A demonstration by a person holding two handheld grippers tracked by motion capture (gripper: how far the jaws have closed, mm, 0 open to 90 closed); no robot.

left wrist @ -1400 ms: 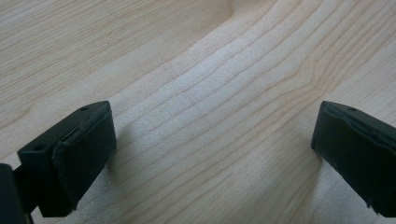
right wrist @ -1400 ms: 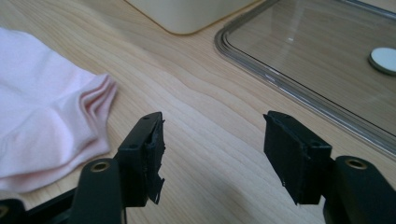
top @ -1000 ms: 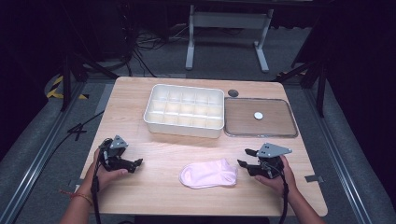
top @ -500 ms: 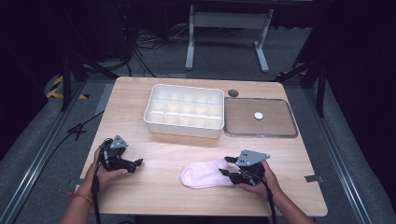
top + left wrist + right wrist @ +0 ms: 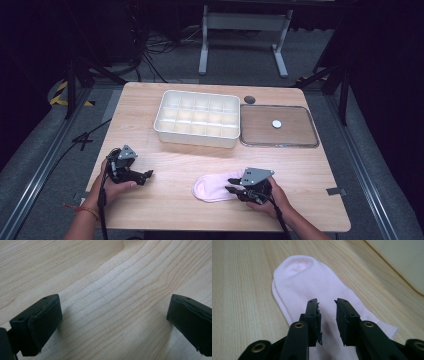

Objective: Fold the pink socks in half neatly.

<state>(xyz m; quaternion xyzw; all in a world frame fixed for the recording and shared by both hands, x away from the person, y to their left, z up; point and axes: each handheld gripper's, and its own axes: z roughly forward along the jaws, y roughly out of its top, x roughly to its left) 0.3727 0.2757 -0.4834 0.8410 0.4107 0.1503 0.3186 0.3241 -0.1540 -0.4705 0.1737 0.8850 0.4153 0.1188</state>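
Step in hand: grasping the pale pink, flat-lying cotton sock [image 5: 216,188]. The right gripper [image 5: 327,305] sits over the cuff half of the sock, jaws pointing along it toward the toe. Its jaws have just been closing and now stand a narrow gap apart; in the right gripper view the fabric lies beneath and between them, not visibly bunched or pinched, so I judge the grip not yet made.

The left gripper [image 5: 144,176] rests in the person's left hand on the light wooden table [image 5: 165,200], well apart from the sock, jaws wide apart with bare wood grain between them.

Sock location: near front edge of table, between the two hands, on the person's side of the white plastic compartment tray [image 5: 197,118] and apart from it. A shallow brown tray with a metal rim [image 5: 278,127] holding a small white disc [image 5: 276,123] sits just beside the white one.

Sock appearance: folded or doubled flat, rounded toe end away from the right gripper, ribbed cuff nearest it, smooth, limp.

Next move, as I judge it: press the tips down into the fabric, finish closing to catch a fold, then lift.
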